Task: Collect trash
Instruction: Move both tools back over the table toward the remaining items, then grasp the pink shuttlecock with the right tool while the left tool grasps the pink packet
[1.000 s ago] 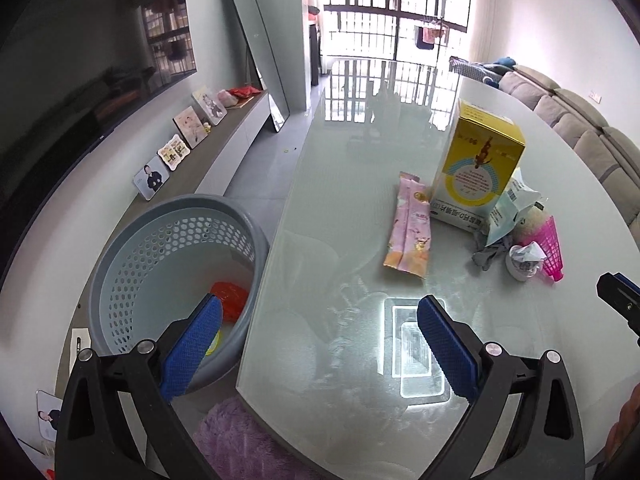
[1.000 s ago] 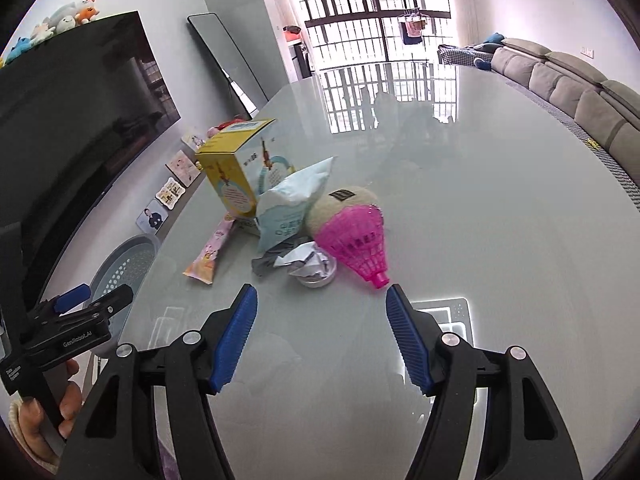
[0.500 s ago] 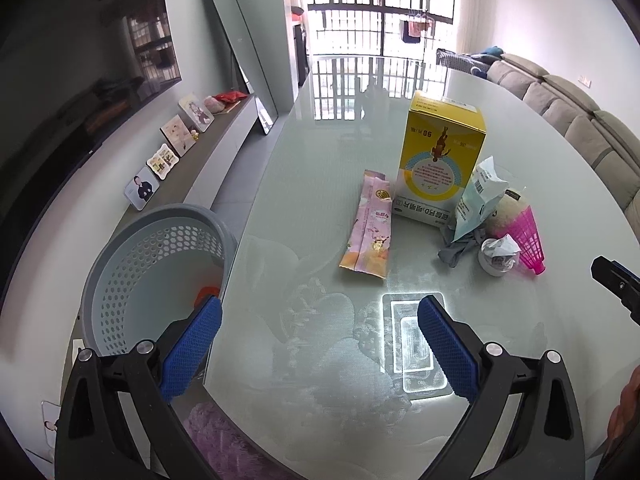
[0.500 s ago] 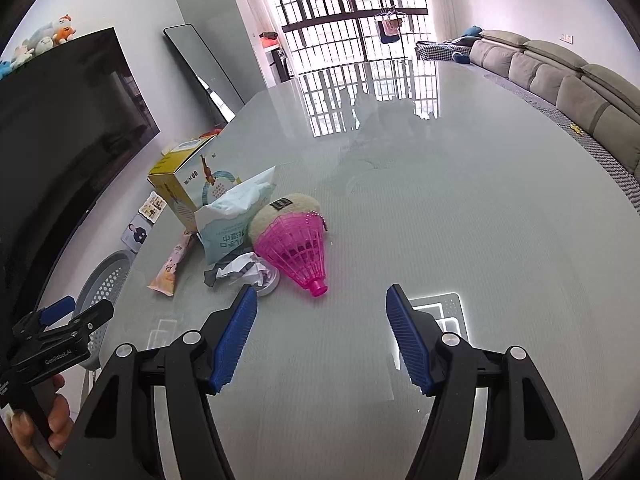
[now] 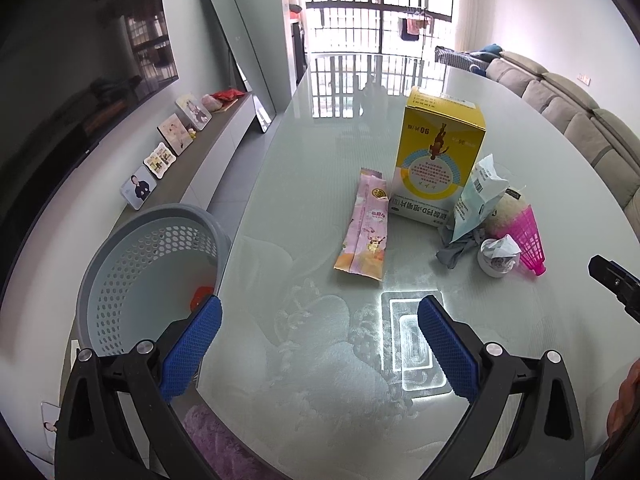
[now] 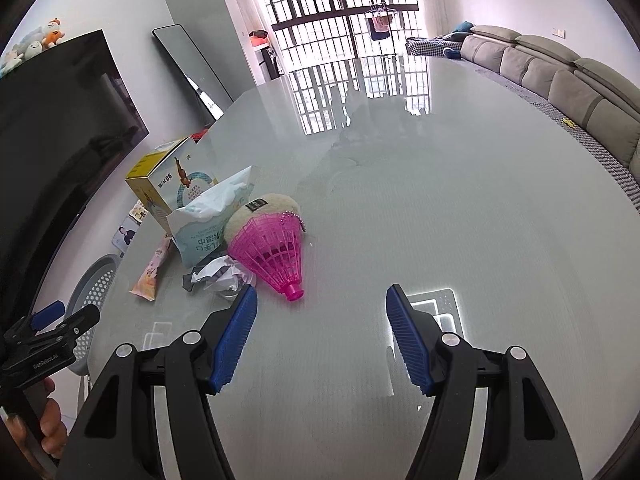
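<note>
Left wrist view: left gripper (image 5: 318,338) hangs over the near left edge of the glass bench (image 5: 328,360), jaws released wide, nothing between them. Bench edge curves away just beyond the left jaw; past that edge, lower down, sits a grey perforated basket (image 5: 132,256) with something red-orange in its bottom. Bare glass runs ahead of the jaws up to the trash cluster.

Trash, ahead of the left jaws: pink sachet (image 5: 365,226) lying flat, nearest and roughly centred. Beyond it to the right, yellow box (image 5: 438,160) upright. Right of that, pale blue wrapper (image 5: 478,202) leaning against the box, grey scrap at its foot, and a small white cup holding crumpled paper (image 5: 498,258).

Right wrist view: right gripper (image 6: 320,340) over the bench, jaws released, empty. Wide bare glass ahead and to the right, as far as the sofa-side edge. Pink shuttlecock (image 6: 272,250) lies on its side just ahead of the left jaw, cork end toward the jaws. Crumpled paper sits just beyond the left jaw tip, touching the shuttlecock; cream ball (image 6: 266,210) behind it.
</note>
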A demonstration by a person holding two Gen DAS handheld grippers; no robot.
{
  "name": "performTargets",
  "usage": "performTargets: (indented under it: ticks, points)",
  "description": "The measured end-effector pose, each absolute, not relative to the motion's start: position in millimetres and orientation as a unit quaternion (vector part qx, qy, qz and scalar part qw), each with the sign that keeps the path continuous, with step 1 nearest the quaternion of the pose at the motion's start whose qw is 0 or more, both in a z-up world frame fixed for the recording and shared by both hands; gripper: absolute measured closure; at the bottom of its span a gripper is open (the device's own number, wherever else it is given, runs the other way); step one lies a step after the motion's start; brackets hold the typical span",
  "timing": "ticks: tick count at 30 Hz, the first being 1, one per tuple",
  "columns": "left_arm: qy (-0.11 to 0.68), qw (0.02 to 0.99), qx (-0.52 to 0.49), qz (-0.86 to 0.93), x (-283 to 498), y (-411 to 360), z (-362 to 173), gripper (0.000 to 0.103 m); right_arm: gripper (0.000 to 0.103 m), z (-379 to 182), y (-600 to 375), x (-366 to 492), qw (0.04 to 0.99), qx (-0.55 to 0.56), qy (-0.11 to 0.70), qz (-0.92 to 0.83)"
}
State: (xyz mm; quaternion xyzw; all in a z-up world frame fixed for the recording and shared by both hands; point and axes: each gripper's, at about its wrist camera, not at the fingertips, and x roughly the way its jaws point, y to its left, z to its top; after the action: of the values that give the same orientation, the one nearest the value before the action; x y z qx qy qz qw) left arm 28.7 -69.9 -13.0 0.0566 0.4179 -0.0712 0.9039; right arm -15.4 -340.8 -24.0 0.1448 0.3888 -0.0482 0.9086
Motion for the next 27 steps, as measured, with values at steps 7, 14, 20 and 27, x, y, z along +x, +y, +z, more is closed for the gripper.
performTargets:
  ticks: [7,14,20,27]
  points:
    - [0.422,0.902,0.058,-0.072,34,-72,-17,0.007,0.039,-33,-342,-9,0.905,0.146,0.397,-0.049]
    - [0.426,0.9,0.055,-0.073,42,-72,-23,0.007,0.039,-46,-339,5,0.898,0.14,0.414,-0.045]
    - [0.431,0.898,0.05,-0.073,51,-69,-28,0.007,0.039,-50,-326,27,0.898,0.134,0.418,-0.026]
    - [0.435,0.896,0.047,-0.073,57,-66,-33,0.007,0.039,-55,-312,54,0.897,0.105,0.428,-0.011]
